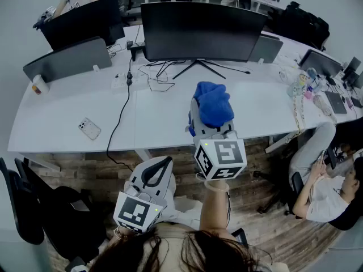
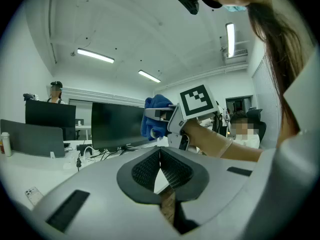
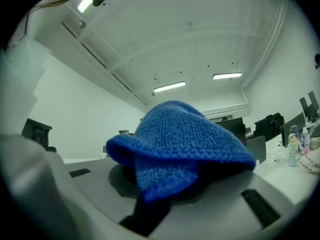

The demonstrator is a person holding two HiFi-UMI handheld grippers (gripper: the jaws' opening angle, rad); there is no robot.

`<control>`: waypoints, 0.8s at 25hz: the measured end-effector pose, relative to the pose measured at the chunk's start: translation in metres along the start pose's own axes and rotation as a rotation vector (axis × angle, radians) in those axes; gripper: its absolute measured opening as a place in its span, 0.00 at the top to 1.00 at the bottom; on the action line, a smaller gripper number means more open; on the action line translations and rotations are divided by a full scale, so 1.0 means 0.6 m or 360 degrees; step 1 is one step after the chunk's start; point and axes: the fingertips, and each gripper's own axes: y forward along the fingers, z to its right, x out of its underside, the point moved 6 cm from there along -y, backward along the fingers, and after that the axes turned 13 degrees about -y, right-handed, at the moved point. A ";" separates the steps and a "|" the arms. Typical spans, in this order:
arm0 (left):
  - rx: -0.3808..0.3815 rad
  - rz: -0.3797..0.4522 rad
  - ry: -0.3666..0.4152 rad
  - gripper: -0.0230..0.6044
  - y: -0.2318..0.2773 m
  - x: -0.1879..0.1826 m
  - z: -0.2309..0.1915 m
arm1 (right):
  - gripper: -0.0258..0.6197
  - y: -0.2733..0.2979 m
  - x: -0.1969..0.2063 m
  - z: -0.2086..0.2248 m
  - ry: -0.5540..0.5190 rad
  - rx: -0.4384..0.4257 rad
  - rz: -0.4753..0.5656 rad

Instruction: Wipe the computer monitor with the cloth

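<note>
The blue cloth (image 1: pixel 212 103) is soft, light and limp (a knitted microfibre by the look of it), so it should fold flat to the glass if held by a bunched fold, as the right gripper (image 1: pixel 210 120) has it, jaws closed on one gathered part with the rest flopping over their tips. That arm is stretched forward over the near part of the worktop (image 1: pixel 164 118), pointing at the dark curved monitor (image 1: pixel 201 32) but well short of the screen. The left gripper (image 2: pixel 161 169) hangs low by the body, jaws together on nothing.
</note>
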 end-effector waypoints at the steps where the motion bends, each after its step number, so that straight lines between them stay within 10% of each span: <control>1: 0.0001 0.0002 -0.0001 0.95 0.001 0.001 -0.002 | 0.81 0.002 0.002 0.001 0.0006 0.0005 0.0001; 20: -0.0034 0.0038 -0.0046 0.95 0.063 -0.030 -0.094 | 0.81 0.110 0.008 0.002 0.0022 -0.0105 0.0026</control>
